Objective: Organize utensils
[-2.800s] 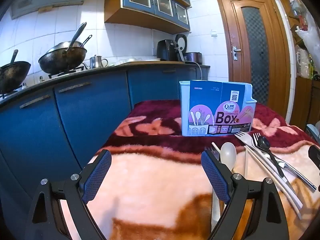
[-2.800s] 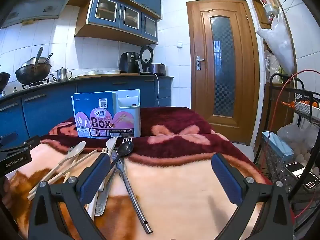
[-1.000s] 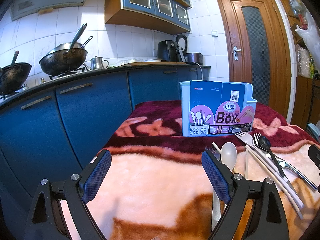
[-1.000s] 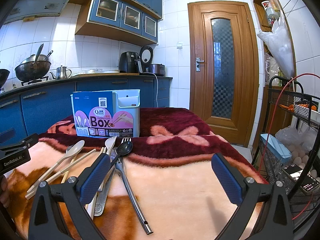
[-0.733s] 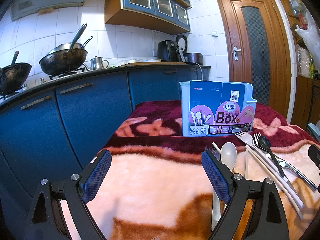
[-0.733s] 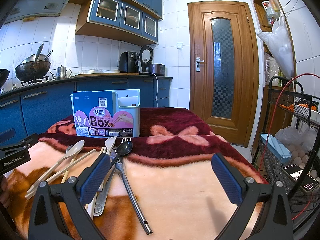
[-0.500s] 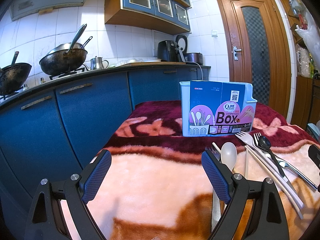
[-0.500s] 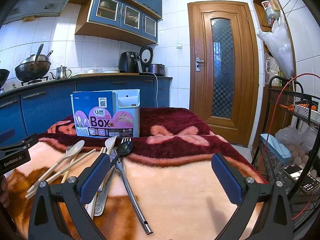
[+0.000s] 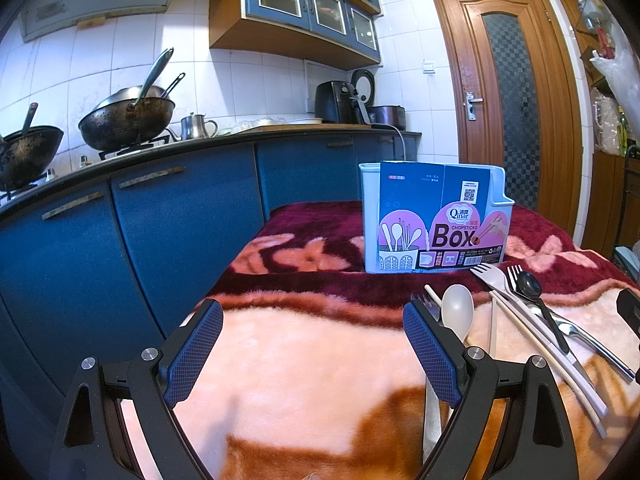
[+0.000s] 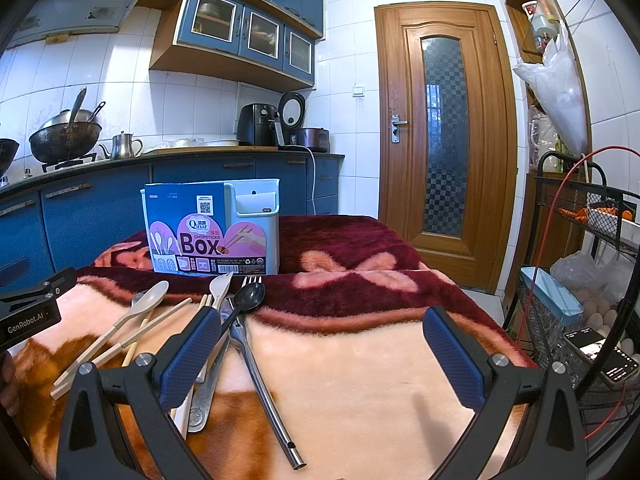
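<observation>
Nearest: left gripper point(image 9: 312, 354) w/ jaws spread wide, nothing between them, hovering over the near-left part of the blanket-covered table point(image 9: 304, 380). Right gripper point(image 10: 322, 354) also wide open & empty, over the near-right part.

Between the two, mid-table toward the near edge, the utensils lie in a loose overlapping heap: beige spoon point(image 10: 150, 300), chopsticks point(image 10: 132, 340), pale plastic fork point(image 10: 220, 286), black spoon point(image 10: 250, 296), a metal fork point(image 10: 246, 282) & a metal straw point(image 10: 268, 396) running toward the near edge. Right gripper's left finger sits just in front of the heap; some handles are hidden behind it.

Farther back, toward the far edge, the utensil holder point(image 10: 256, 224) stands upright, still wrapped in its "Box" card sleeve point(image 10: 188, 228). Can't see its compartments from here.

Judgement: nothing sorted yet; first pick still to come.

Risks:
- Pieces cross each other, so lifting one prob. drags or flips a neighbour.
- Fuzzy pile lets thin items sink, so fingers may snag fabric or miss chopsticks.
- Straw is round & slick; may roll off the near edge.
- Holder is light & tall, so a sideways bump while inserting could tip it.
</observation>
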The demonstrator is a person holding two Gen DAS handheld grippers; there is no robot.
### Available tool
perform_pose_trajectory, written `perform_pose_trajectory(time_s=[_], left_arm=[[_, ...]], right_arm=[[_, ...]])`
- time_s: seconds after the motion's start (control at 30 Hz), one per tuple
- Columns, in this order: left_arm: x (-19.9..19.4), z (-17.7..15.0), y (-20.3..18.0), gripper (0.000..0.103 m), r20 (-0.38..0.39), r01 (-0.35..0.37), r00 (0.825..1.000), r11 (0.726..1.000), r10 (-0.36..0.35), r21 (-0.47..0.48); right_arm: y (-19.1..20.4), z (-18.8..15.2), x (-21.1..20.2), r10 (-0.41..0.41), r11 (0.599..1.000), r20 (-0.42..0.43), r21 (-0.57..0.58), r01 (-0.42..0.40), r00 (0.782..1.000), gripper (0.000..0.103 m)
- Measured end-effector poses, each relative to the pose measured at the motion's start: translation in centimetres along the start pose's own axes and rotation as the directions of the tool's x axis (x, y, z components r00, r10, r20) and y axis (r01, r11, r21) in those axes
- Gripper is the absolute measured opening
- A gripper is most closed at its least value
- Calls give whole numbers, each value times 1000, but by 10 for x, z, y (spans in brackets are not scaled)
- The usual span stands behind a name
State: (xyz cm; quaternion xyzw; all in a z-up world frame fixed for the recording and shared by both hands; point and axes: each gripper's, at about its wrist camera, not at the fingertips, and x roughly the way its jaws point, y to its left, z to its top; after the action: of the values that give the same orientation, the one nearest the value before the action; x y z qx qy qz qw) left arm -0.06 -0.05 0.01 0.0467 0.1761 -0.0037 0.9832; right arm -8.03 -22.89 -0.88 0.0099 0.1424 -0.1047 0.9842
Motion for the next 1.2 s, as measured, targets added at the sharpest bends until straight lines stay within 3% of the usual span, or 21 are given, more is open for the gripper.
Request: perform_pose_trajectory(time_s=[0.5,0.67,0.9,1.2], left_arm=[[2,4,-1,92,-31,8,999,1000,-8,5],[10,5,5,92,-85,22,996,1000,-22,-3],[23,13,4,92,-207,72,976,997,-63,37],[27,24,-15,92,-304,194,937,980,-170,50]], right_arm=[[-4,0,-1,13,1000,6,12,-13,1000,103],[-8,8,7,45,999,-54,20,-44,998,103],[-21,33,20,123,992,-165,44,-117,979,103],[-17,47,35,131,990,-280,-7,-138,951,99]])
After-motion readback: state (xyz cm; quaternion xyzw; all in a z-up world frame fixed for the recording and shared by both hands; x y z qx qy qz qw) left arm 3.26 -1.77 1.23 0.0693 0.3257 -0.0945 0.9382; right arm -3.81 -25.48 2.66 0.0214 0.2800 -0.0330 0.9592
